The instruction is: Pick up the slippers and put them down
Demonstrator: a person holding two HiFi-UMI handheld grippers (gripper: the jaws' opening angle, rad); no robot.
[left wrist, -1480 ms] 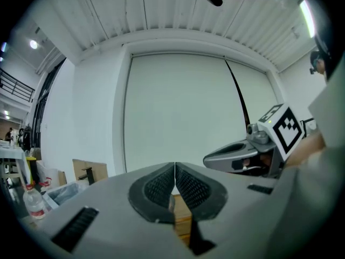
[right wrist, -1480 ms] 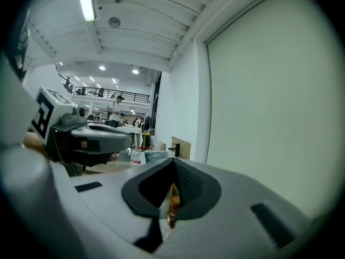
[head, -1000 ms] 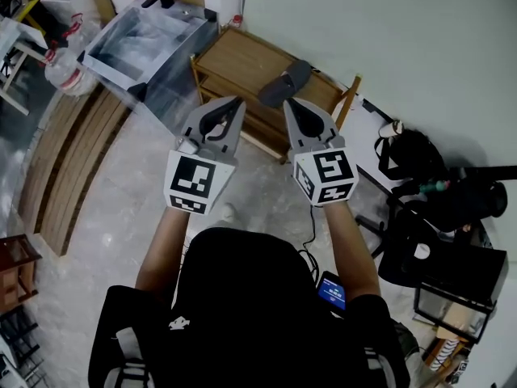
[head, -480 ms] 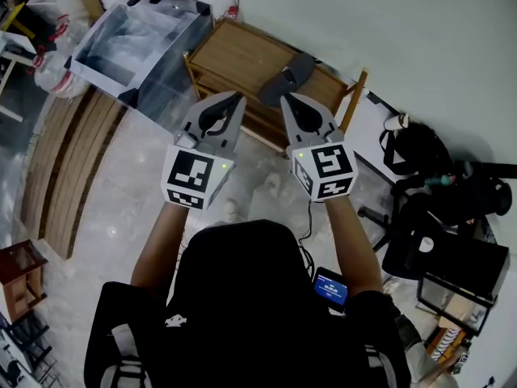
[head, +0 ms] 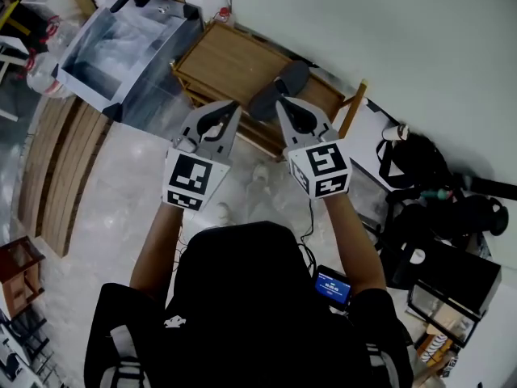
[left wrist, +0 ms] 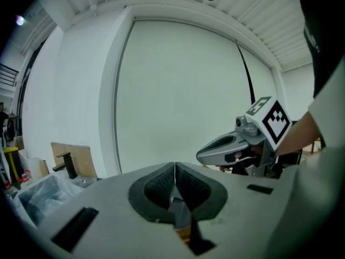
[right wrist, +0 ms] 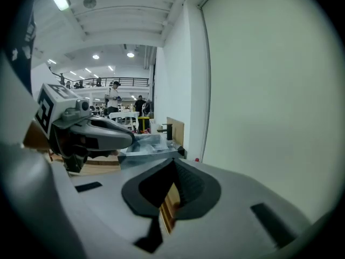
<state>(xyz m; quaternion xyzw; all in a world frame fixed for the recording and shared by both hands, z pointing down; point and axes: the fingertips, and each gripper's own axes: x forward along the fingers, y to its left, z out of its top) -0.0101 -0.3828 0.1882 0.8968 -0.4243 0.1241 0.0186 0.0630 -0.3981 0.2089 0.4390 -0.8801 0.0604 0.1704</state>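
Note:
One dark grey slipper (head: 280, 89) lies on top of a low wooden rack (head: 222, 59) against the white wall. My left gripper (head: 235, 105) and right gripper (head: 279, 103) are held side by side just short of the slipper, the right tip nearly at its near end. Both are shut with nothing between the pads. In the left gripper view the pads (left wrist: 161, 188) meet in a thin line, and the right gripper (left wrist: 218, 150) shows beside them. In the right gripper view the pads (right wrist: 188, 185) are pressed together above a strip of the rack (right wrist: 171, 206).
A clear plastic-covered bin (head: 121, 47) stands left of the rack, with wooden slats (head: 56, 160) on the floor beyond it. Black bags (head: 420, 168) and dark equipment (head: 452, 257) crowd the right side. Light shoes (head: 262, 172) rest on the pale floor below the grippers.
Both grippers have moved forward and down toward the rack, side by side. Their tips now sit closer to the slipper. Both stayed shut.

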